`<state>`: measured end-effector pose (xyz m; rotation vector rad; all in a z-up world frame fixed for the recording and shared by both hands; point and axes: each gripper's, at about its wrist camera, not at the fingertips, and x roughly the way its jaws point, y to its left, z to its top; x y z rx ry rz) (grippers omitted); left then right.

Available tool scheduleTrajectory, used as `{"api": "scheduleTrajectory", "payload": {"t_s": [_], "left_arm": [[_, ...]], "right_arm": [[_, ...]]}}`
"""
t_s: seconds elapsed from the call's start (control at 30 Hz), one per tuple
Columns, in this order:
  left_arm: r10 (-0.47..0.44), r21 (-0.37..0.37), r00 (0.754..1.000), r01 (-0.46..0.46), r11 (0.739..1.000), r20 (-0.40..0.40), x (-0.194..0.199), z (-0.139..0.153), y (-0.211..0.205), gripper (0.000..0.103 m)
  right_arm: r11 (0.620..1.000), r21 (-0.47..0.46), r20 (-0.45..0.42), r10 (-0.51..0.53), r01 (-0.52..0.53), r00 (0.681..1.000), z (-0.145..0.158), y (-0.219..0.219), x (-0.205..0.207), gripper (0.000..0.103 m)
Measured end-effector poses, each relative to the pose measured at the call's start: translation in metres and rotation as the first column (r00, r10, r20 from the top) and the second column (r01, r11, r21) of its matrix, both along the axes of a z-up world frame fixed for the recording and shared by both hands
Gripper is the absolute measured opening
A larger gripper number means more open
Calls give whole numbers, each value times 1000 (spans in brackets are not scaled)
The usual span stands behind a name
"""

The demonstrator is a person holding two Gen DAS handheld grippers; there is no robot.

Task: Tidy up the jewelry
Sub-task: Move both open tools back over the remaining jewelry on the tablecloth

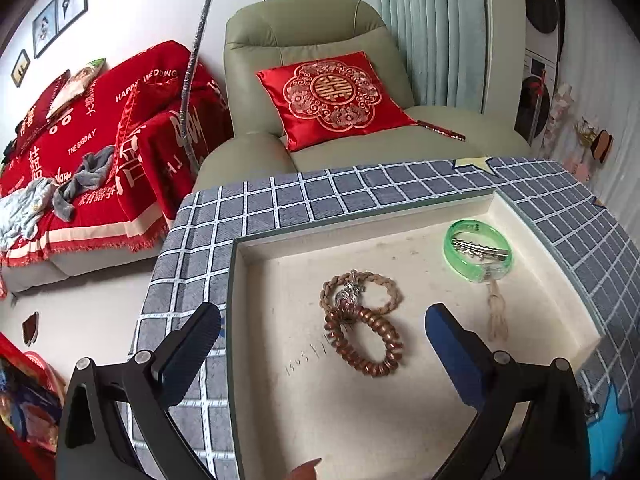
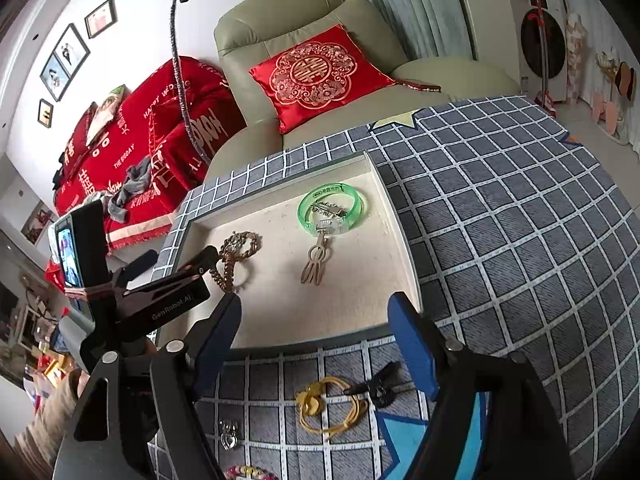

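A cream tray (image 1: 400,420) (image 2: 400,216) sits on the checked tablecloth. In it lie a copper coil bracelet (image 1: 366,340), a braided rope bracelet (image 1: 360,292) with a silver charm, a green bangle (image 1: 478,250) (image 2: 332,208) with a silver hair clip (image 1: 480,248) across it, and a beige hairpin (image 1: 496,312) (image 2: 314,264). My left gripper (image 1: 320,344) is open and empty above the tray's near left part; it shows in the right wrist view (image 2: 176,276). My right gripper (image 2: 316,344) is open and empty above the tray's near edge. On the cloth below it lie a yellow cord bracelet (image 2: 328,404), a black clip (image 2: 376,388) and a silver charm (image 2: 228,436).
A beaded bracelet (image 2: 248,472) shows at the bottom edge. The checked cloth (image 2: 520,240) stretches to the right of the tray. A green armchair with a red cushion (image 1: 332,96) and a red-covered sofa (image 1: 92,152) stand behind the table.
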<state>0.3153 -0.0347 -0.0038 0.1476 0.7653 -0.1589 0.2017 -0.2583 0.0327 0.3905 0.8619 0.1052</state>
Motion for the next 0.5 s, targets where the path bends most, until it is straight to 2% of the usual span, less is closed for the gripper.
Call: {"api": "scheduleTrajectory", "payload": {"t_s": [0.03,0.07,0.13,0.27,0.4,0.5], "left_arm": [[-5,-5,1000,5,1000,-1,-5,0,1,103],[-9,-9,1000,9,1000,-2,-10,1,2,103],[-28,-20,1000,28,999,8,-25,5,4,103],[-54,-42,998,55,998,41,-61,12,12,103],[-89,-78,996,90,993,11,-92,12,20,103],[-87,-84,996,85,993,-18,-111,6,25,103]], "right_arm": [[1000,9,7,1,-1,1000,1,0,-4,82],[1000,16,14,1,-1,1000,2,0,-7,93],[1000,22,29,-4,4,1000,3,-1,-15,103],[999,40,53,5,-8,999,10,-1,-32,103],[1000,-15,19,-2,2,1000,14,-3,-41,103],[1000,9,-11,-13,13,1000,10,-10,-49,103]]}}
